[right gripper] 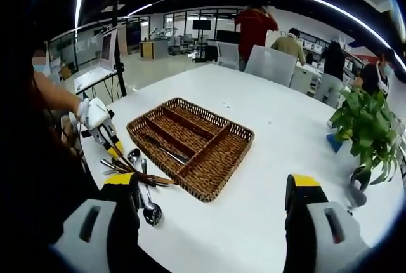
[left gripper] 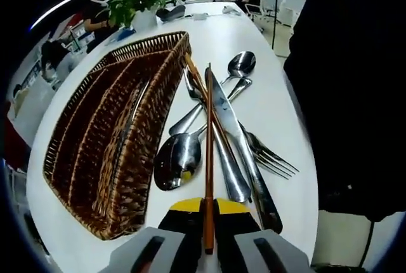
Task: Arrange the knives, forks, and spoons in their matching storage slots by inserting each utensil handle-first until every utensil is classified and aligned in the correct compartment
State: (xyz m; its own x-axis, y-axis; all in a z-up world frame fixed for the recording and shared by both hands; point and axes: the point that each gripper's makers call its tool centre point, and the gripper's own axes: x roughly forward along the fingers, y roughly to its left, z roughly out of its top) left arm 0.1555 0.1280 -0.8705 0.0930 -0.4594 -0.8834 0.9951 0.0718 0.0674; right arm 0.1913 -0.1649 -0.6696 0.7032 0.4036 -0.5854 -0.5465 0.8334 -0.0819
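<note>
A wooden-handled utensil (left gripper: 209, 178) is being clenched between the jaws of the left gripper (left gripper: 209, 232), its tip lying over the loose cutlery (left gripper: 216, 139) piled on the white table (left gripper: 266, 101) just beside the wicker tray (left gripper: 108, 139). 1 knife (right gripper: 166, 151) is lying inside a tray compartment. The right gripper (right gripper: 209, 213) is being held released above bare tabletop, grasping nothing.

White table (right gripper: 266, 133) bears a wicker tray (right gripper: 190, 143) ahead of the right tongs. Spoons (left gripper: 181, 159), knives (left gripper: 231, 152) and a fork (left gripper: 269, 155) lie loose beside it. A potted plant (right gripper: 365, 127) stands further right.
</note>
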